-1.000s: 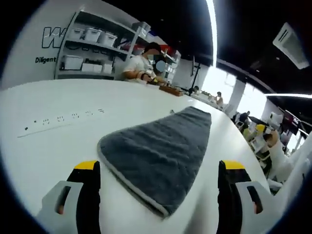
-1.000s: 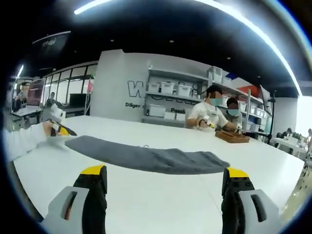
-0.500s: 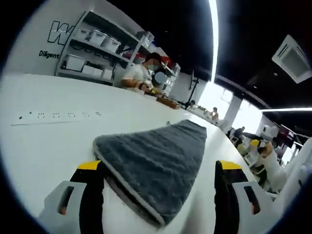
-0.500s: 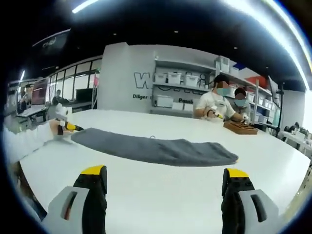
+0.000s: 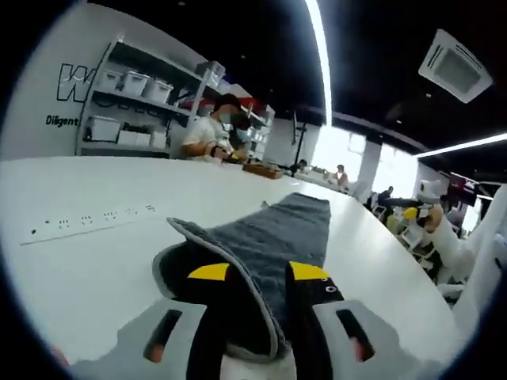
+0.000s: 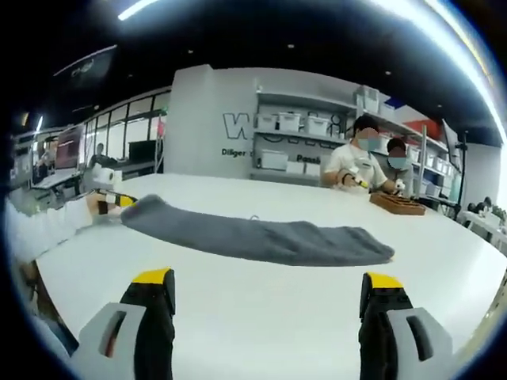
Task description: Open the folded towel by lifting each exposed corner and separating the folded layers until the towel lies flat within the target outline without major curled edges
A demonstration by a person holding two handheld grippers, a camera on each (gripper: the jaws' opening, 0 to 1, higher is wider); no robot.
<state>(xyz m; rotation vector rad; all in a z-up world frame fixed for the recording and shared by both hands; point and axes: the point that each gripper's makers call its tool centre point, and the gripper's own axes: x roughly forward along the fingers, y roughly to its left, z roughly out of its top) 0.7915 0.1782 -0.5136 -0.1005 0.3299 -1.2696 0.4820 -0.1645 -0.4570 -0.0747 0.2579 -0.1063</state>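
Left gripper view looks low across a broad white table (image 5: pixel 95 261), with shelving (image 5: pixel 135 103) stacked with pale storage bins at about 10 o'clock against a light wall with dark lettering, and a seated person (image 5: pixel 207 136) working near 11 o'clock behind a brown tray-like object (image 5: pixel 260 169). A faint row of small marks (image 5: pixel 87 220) crosses the tabletop at 9 o'clock. From the centre toward 1 o'clock runs the folded grey towel (image 5: pixel 285 237), long and narrow, its near corner lifted off the table and curled over; the left gripper (image 5: pixel 257 273) has its yellow-tipped jaws drawn close together on that raised corner, pinching the layers between them. A long ceiling light strip (image 5: pixel 321 55) runs at 12 o'clock, an air-conditioning cassette (image 5: pixel 453 67) sits at 2 o'clock, and bright windows glow near 1 o'clock. Right gripper view shows the same table (image 6: pixel 261 301) from the side: at 9 o'clock the left gripper (image 6: pixel 119 202) meets the towel's raised end, and the towel (image 6: pixel 261 237) stretches as a flat dark band across the middle toward 3 o'clock. Two people (image 6: pixel 368 162) sit at 1 o'clock beside the wooden tray (image 6: pixel 404 204), with the shelving (image 6: pixel 297 142) behind them at 12 o'clock. The right gripper (image 6: pixel 265 281) hovers above bare tabletop, its jaws spread wide, holding nothing, well apart from the towel.
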